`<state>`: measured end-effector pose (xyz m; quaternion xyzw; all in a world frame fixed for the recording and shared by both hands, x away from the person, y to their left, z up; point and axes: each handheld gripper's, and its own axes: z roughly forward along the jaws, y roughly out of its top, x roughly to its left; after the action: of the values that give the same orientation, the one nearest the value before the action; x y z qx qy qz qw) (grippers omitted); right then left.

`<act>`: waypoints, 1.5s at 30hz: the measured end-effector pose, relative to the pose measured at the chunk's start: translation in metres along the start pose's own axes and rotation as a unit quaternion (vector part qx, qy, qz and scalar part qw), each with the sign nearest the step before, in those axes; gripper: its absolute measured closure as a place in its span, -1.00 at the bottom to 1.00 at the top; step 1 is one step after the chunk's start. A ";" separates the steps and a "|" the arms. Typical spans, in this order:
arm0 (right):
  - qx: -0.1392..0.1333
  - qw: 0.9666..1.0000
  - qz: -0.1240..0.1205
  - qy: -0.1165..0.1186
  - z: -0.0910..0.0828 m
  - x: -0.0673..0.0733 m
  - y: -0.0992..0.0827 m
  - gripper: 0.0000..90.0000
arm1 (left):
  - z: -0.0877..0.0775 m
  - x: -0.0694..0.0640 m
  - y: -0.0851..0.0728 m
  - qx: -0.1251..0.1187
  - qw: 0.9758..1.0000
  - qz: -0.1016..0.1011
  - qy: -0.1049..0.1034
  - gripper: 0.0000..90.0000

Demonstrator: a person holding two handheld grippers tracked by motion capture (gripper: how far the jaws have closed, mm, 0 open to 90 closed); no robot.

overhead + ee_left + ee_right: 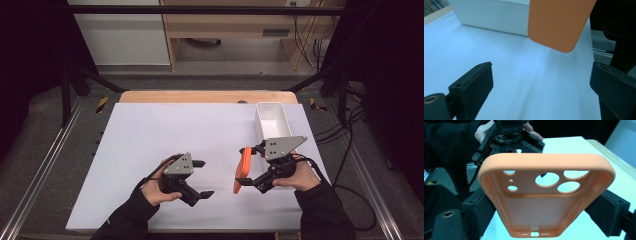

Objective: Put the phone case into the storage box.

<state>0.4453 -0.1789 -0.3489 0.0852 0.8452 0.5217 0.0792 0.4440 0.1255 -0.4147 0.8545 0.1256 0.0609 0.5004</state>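
Phone case (546, 197), orange, looks light, soft and bendy; my right claw (248, 169) is clamped on its long edges, my left claw (202, 178) gapes empty beside it.

Even overhead light is falling on the white worktop (165, 135) in the high view, making it glow brightly while the room's left and right sides are sinking into near black. Shadows under the hands are lying faint and soft. The left gripper view is showing a cool blue tint, with the phone case (560, 22) blurring slightly. The right gripper view is looking sharp on the case, its far background overexposing.
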 end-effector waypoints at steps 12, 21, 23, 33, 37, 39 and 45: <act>-0.005 0.999 0.023 -0.049 -0.008 -0.007 0.003 -0.65 | -0.025 0.013 -0.022 -0.012 0.998 -0.042 0.050 -0.92; -0.021 0.994 0.051 -0.099 -0.017 -0.015 0.008 -0.65 | -0.046 0.021 -0.035 -0.020 0.994 -0.054 0.094 -0.94; -0.025 0.992 0.053 -0.109 -0.019 -0.017 0.010 -0.65 | -0.050 0.022 -0.038 -0.023 0.993 -0.057 0.099 -0.94; -0.042 0.984 0.075 -0.159 -0.032 -0.024 0.021 -0.65 | -0.066 0.027 -0.050 -0.030 0.989 -0.070 0.126 -0.95; -0.044 0.981 0.079 -0.172 -0.037 -0.027 0.025 -0.65 | -0.072 0.029 -0.054 -0.037 0.987 -0.074 0.138 -0.95; -0.045 0.980 0.078 -0.178 -0.039 -0.028 0.027 -0.65 | -0.075 0.030 -0.056 -0.039 0.986 -0.075 0.145 -0.95; -0.053 0.977 0.080 -0.193 -0.047 -0.030 0.035 -0.65 | -0.084 0.033 -0.062 -0.050 0.981 -0.079 0.168 -0.96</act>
<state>0.4659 -0.2106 -0.2952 0.2470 0.7754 0.5444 0.2033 0.4465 0.2344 -0.4277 0.7933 0.2718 0.1700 0.5175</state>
